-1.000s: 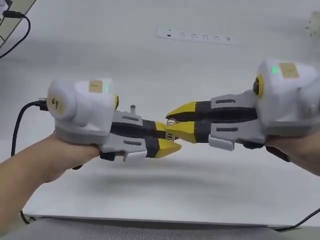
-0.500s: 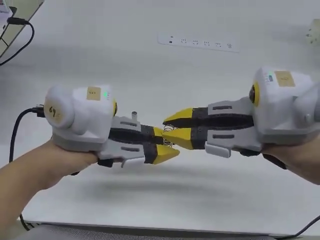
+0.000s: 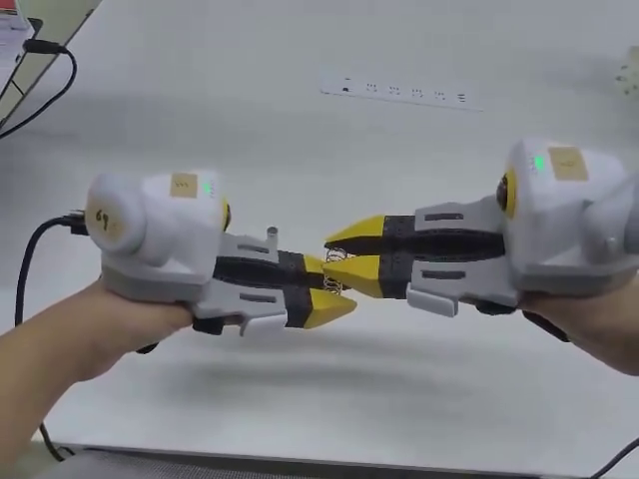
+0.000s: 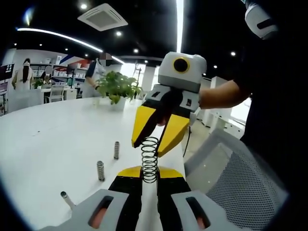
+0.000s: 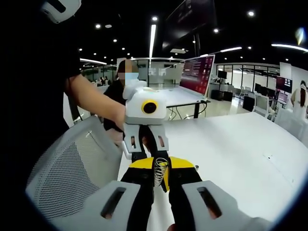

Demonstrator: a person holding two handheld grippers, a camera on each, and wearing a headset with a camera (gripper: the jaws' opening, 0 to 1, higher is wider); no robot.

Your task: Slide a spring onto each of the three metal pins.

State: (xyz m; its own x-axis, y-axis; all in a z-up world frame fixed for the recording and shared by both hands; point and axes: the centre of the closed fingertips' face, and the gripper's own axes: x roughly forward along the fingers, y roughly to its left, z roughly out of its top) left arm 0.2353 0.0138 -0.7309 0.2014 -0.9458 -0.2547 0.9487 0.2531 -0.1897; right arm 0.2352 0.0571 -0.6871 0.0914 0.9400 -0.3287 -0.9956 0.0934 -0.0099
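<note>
My left gripper [image 3: 334, 284] and right gripper [image 3: 327, 255] meet tip to tip above the white table [image 3: 329, 150]. A small wire spring [image 4: 149, 161] stands out from my left gripper [image 4: 149, 177], whose jaws are shut on its base. The right gripper [image 4: 148, 147] comes in from above, its yellow jaws open in a V around the spring's free end. In the right gripper view the spring [image 5: 160, 171] lies between my right gripper's [image 5: 161, 166] tips. On the table, two pins [image 4: 116, 150] [image 4: 100, 170] carry springs and a third pin [image 4: 66, 198] is bare. One pin [image 3: 272, 236] pokes up behind the left gripper.
A white power strip [image 3: 404, 92] lies at the far side of the table. A black cable [image 3: 35, 249] trails from the left gripper. A mesh chair [image 4: 231, 168] stands by the table edge, a potted plant [image 4: 117, 86] farther off, and people stand in the background.
The head camera has shifted a little. Both grippers stay tip to tip around the spring, and the right gripper has edged slightly closer to the left one.
</note>
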